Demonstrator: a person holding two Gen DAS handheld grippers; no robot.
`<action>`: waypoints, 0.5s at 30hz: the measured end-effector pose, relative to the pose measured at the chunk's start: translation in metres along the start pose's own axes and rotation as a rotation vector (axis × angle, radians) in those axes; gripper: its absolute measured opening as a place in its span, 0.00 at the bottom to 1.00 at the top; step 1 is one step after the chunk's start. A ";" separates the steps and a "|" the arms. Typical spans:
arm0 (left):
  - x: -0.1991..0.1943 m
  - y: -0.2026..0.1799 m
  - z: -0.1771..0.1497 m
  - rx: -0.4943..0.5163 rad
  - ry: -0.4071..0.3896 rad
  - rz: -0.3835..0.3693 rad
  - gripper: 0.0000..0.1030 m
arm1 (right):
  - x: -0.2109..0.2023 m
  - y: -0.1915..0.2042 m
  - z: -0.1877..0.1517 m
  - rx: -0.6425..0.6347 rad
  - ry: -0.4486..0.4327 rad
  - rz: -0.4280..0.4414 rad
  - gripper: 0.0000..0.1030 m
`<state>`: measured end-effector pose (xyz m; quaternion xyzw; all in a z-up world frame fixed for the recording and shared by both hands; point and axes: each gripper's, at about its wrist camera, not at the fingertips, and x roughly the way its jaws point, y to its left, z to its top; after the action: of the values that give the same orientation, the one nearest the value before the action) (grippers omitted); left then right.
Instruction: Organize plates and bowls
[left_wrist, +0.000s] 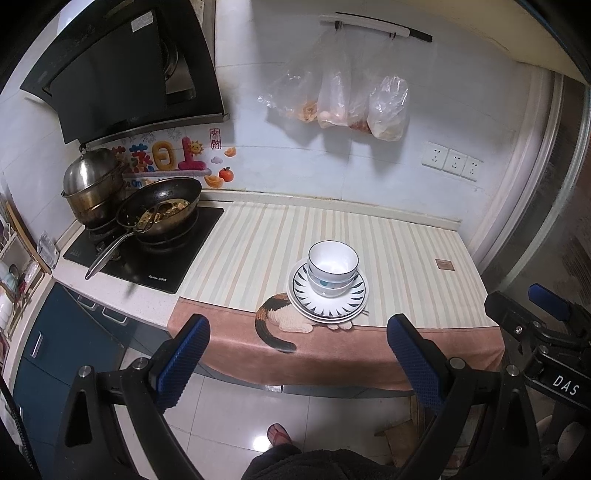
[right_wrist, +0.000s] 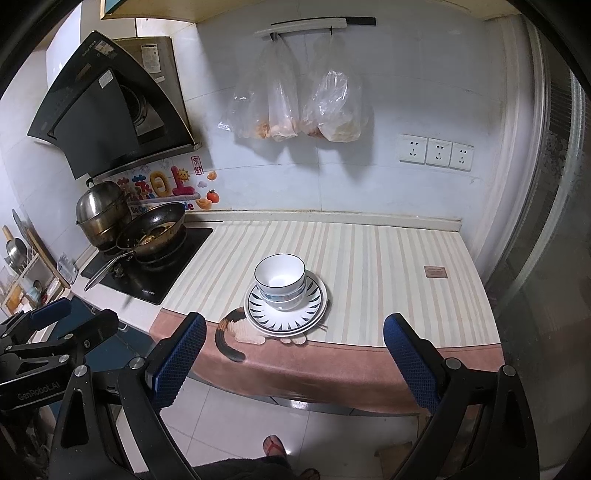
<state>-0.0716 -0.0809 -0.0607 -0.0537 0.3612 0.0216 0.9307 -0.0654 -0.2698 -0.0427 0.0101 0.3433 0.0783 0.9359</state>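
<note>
Stacked white bowls (left_wrist: 332, 266) with dark rims sit on stacked plates (left_wrist: 354, 301) with a dark leaf-pattern rim, near the front edge of the striped counter mat (left_wrist: 258, 240). The same bowls (right_wrist: 280, 278) and plates (right_wrist: 314, 306) show in the right wrist view. My left gripper (left_wrist: 298, 354) is open and empty, held back from the counter over the floor. My right gripper (right_wrist: 294, 352) is open and empty, also in front of the counter. The right gripper (left_wrist: 546, 332) shows at the right edge of the left view.
A wok (left_wrist: 162, 206) with food and a steel pot (left_wrist: 92, 184) stand on the black hob (left_wrist: 166, 266) at the left. Plastic bags (left_wrist: 343, 99) hang on the wall. A small brown square (left_wrist: 444, 264) lies on the mat at right. A sandalled foot (left_wrist: 279, 434) is on the tiled floor.
</note>
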 end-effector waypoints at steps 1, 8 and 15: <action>0.000 0.000 0.000 -0.002 0.000 0.001 0.95 | -0.001 0.001 -0.001 0.001 0.000 -0.001 0.96; 0.003 0.002 0.001 -0.010 0.005 0.001 0.95 | 0.001 0.003 -0.001 -0.002 0.002 -0.002 0.96; 0.005 0.003 0.000 -0.013 0.010 0.001 0.95 | 0.006 0.003 0.001 -0.008 0.008 -0.001 0.96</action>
<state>-0.0677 -0.0782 -0.0643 -0.0597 0.3659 0.0240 0.9284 -0.0603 -0.2658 -0.0457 0.0057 0.3469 0.0791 0.9346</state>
